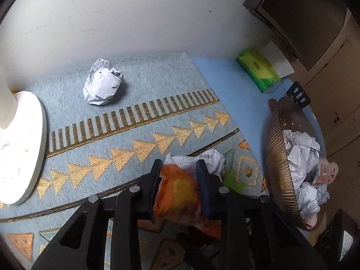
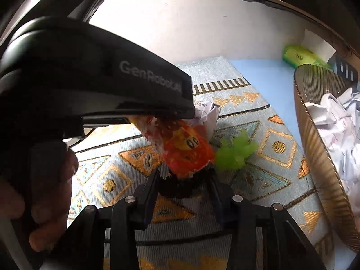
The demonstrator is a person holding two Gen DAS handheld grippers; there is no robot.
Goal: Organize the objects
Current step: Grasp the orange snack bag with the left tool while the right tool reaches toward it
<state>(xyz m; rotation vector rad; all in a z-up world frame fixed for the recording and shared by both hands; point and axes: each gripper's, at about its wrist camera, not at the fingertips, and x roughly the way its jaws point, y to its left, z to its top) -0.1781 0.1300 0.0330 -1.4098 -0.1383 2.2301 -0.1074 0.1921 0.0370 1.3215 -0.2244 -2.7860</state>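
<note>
1. Orange crinkled plastic snack wrapper [image 1: 180, 193] was clamped between the left gripper [image 1: 180, 180] pads, above the blue patterned mat [image 1: 135, 117].
2. Right gripper [image 2: 184, 186] had closed on a dark crumpled object [image 2: 180, 189] just below that wrapper.
3. Brown ribbed basket [image 1: 279, 168] of crumpled paper stood at the mat's right edge.

Open mat [image 1: 144, 121] lies far and left, broken only by one crumpled paper ball [image 1: 102, 85] and the white lamp base [image 1: 20, 148] at the left edge. To the right the ribbed basket [image 1: 279, 168] (already heaped with paper) walls off that side, a green tissue pack [image 1: 258, 69] beyond it. Near centre is crowded: the left gripper's body [image 2: 96, 76] overhangs the orange wrapper [image 2: 186, 148], with a green scrap [image 2: 234, 150] and what looks like more paper [image 2: 207, 112] just beside.
</note>
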